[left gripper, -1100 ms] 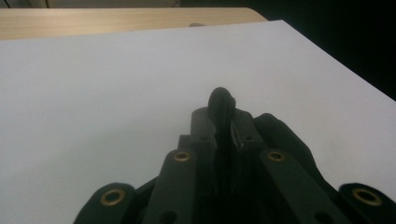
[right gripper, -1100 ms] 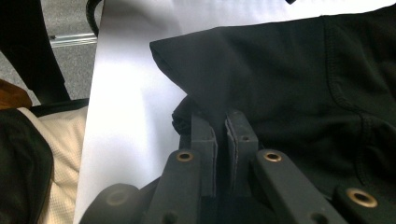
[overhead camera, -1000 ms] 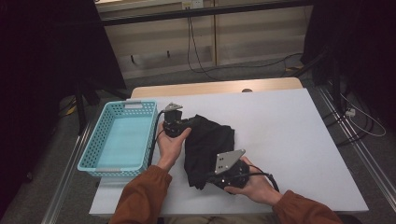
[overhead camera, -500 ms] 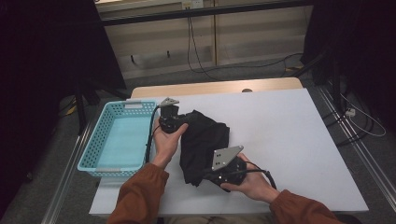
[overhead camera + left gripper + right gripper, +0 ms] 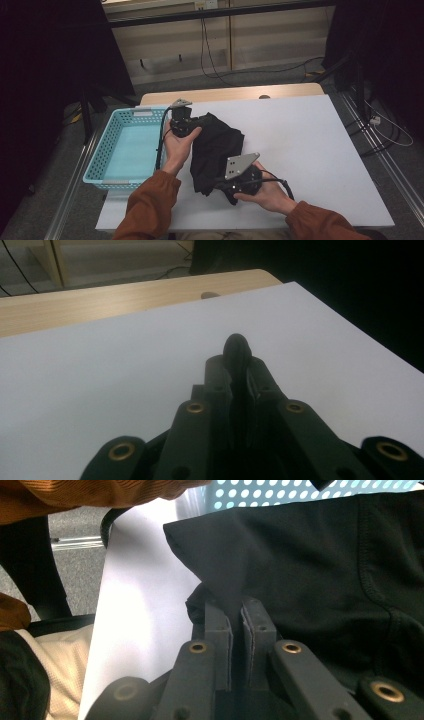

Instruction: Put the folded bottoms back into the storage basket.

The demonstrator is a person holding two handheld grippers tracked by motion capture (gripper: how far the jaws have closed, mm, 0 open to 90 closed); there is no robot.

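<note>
Working a black garment (image 5: pixel 217 145) bunched on the white worktop (image 5: pixel 310 150), just right of the blue basket (image 5: pixel 107 150) and apart from its rim. Gripping it at two ends: with the left hand-held gripper (image 5: pixel 236 352) at the corner nearest the basket's far end, jaws pressed together on a small dark nub of cloth; with the right hand-held gripper (image 5: pixel 235 612) at the end farthest from the basket's far end, jaws closed flat on a fold of the hem.

Likely to go wrong first at the left pinch. Seen along the left jaws, holds only a thin roll of fabric right at the tips (barely a nub past the pads), so could slip free under any sharp tug or under the cloth's own weight once lifted clear of the worktop. Would then leave the garment dangling from the right grip alone, drooping short of the basket.

Second risk: snagging. Carried low toward the basket, could drag a trailing fold against the perforated side wall, shoving the light basket away or leaving cloth draped over the rim instead of inside.

Third: pulling the two ends apart too hard, straining the seam near the right jaws or stripping the fold out of them.
</note>
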